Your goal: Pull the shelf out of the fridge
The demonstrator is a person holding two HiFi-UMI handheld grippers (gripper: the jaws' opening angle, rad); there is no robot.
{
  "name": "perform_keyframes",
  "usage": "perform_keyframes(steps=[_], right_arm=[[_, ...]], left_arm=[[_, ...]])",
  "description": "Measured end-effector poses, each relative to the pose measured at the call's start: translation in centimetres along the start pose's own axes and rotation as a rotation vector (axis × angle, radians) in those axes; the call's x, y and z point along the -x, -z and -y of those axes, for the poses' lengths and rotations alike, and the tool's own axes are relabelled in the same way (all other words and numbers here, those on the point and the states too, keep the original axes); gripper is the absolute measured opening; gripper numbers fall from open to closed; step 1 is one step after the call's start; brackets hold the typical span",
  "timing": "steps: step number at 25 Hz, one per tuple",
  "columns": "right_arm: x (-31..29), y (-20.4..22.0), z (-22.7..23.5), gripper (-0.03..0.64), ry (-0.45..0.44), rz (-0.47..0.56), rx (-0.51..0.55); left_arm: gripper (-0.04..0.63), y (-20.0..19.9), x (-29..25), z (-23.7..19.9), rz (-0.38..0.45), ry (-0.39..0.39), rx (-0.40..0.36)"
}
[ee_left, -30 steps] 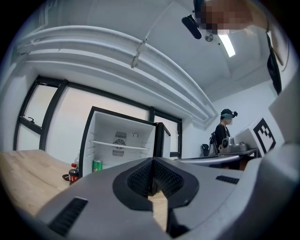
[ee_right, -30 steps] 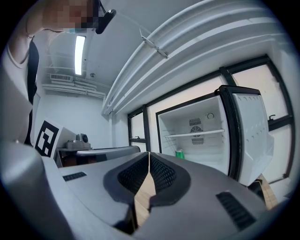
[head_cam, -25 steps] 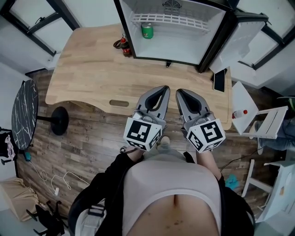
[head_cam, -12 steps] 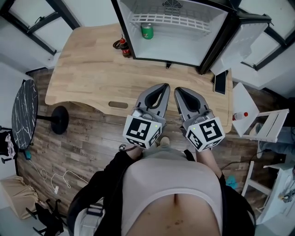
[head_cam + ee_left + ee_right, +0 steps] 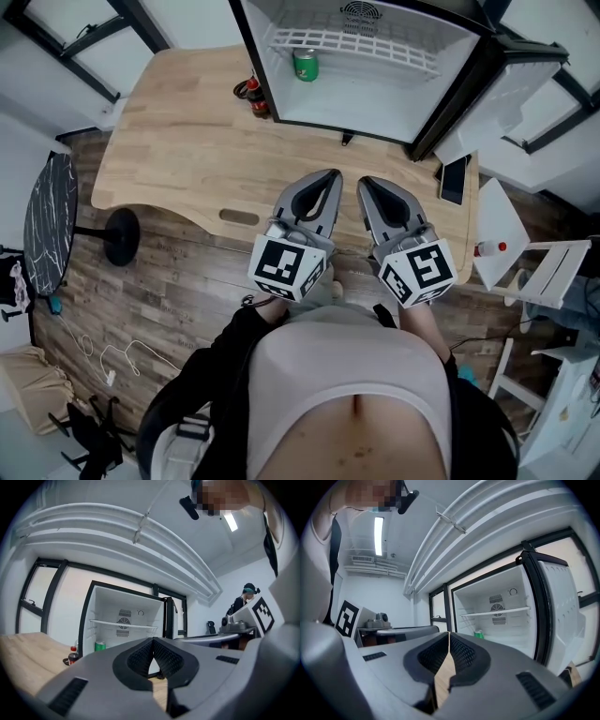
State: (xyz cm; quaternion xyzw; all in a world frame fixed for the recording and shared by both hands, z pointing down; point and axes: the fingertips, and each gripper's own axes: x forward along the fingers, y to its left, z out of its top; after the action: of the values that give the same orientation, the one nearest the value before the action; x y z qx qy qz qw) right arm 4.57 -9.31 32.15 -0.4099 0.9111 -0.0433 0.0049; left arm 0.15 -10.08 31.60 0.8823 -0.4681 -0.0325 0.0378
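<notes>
The fingers point(image 5: 139, 659) of the left gripper point(image 5: 332, 176) are closed flat on each other, and nothing is seen between them. The same is found at the right gripper point(image 5: 365, 181): its ribbed fingers point(image 5: 461, 654) are brought together and are empty. Both grippers are held side by side in the lower middle of the head view, close to the person's body, with their tips above the near edge of the table point(image 5: 187, 141). They are pointed toward the fridge point(image 5: 375, 98), so this is judged to be a waiting pose before the reach. No step of the pull is seen to be begun.

Farther up the frame, a cola bottle point(image 5: 251, 94) is seen on the table just beside the left wall of the fridge. The door point(image 5: 497, 94) is swung wide to the right, which leaves the inside free to be reached.

The shelf point(image 5: 356, 42) is found at the top middle of the head view, fully inside the fridge and well apart from both grippers. It is a white wire grid of thin bars that spans from wall to wall, level. Nothing is carried on it. A green can point(image 5: 305, 64) is placed below it, at the left of the fridge floor, so it is probably not disturbed when the shelf is pulled.
</notes>
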Motion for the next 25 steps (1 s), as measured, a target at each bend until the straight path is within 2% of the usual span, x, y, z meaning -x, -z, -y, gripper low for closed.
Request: perform_keyframes(steps=[2, 10, 19, 25], right_arm=[[-0.9, 0.1, 0.8, 0.031, 0.007, -0.002, 0.004], [-6.5, -0.4, 5.9, 0.031, 0.056, 0.001, 0.011], [-12.8, -0.5, 11.0, 0.029, 0.113, -0.006, 0.005], [-14.7, 0.0, 12.8, 0.031, 0.135, -0.011, -0.012]], left_arm=[[0.005, 0.2, -1.0, -0.7, -0.003, 0.002, -0.015], [0.005, -0.1, -7.3, -5.4, 0.002, 0.039, 0.006], [0.005, -0.1, -13.7, -9.6, -0.022, 0.097, -0.03], [0.005, 0.6, -16.0, -10.7, -0.07, 0.115, -0.013]])
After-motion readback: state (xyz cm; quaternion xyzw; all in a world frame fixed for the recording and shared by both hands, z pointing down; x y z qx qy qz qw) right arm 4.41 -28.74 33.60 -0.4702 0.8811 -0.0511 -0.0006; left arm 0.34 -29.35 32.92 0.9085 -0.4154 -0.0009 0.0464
